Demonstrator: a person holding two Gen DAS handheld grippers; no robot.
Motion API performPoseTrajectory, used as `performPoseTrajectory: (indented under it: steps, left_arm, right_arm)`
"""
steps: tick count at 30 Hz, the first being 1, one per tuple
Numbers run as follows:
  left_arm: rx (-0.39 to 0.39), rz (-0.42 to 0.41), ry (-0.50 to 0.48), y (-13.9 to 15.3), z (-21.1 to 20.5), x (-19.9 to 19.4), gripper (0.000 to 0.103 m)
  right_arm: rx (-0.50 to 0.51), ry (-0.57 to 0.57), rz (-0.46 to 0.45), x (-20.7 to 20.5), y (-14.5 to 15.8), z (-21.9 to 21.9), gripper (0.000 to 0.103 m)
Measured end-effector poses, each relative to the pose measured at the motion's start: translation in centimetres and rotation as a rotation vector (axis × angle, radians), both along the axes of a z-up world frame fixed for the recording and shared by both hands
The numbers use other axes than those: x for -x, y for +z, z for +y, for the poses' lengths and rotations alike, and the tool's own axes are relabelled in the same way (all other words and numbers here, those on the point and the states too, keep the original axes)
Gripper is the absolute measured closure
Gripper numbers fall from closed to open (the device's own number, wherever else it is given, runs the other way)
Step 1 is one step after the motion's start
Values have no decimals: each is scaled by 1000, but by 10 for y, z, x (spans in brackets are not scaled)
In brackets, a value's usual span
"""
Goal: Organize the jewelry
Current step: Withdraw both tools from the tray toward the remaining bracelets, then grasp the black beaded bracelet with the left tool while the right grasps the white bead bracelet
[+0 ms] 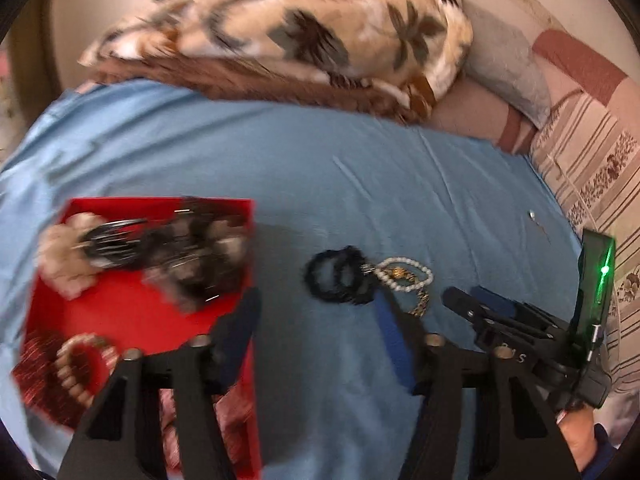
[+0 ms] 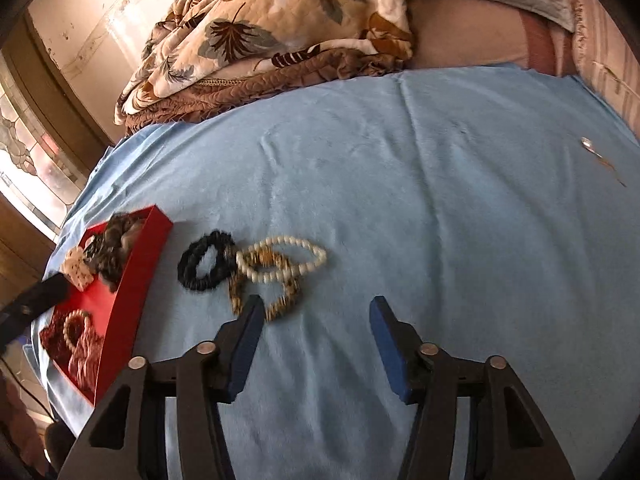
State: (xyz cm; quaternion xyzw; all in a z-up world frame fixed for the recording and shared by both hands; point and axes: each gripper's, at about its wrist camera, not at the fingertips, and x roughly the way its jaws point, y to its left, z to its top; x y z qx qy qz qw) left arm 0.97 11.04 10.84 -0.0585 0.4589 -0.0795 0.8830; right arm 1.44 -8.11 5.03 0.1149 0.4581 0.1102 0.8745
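Jaws apart, empty — both hand-held grippers tilt down over bracelets.

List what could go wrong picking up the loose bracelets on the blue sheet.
1. The black bracelet, pearl bracelet and gold bracelet overlap; lifting one may drag the others.
2. The soft blue sheet could get pinched.
3. The red tray is already crowded, so additions may tangle.

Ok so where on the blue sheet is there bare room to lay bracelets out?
The blue sheet lies bare between the bracelet cluster, folded quilt and small pin. It is crowded beside the red box.
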Motion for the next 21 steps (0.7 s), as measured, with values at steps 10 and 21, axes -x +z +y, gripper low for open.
performPoseTrajectory:
  steps: [10, 21]
  left_arm:
    - [-92, 132, -2, -62, -30, -68, 69]
    - [-73, 68, -49, -49, -44, -55, 94]
  right_arm:
    - [59, 56, 12, -40, -21, 14, 70]
    - [65, 44, 0, -23, -19, 1, 97]
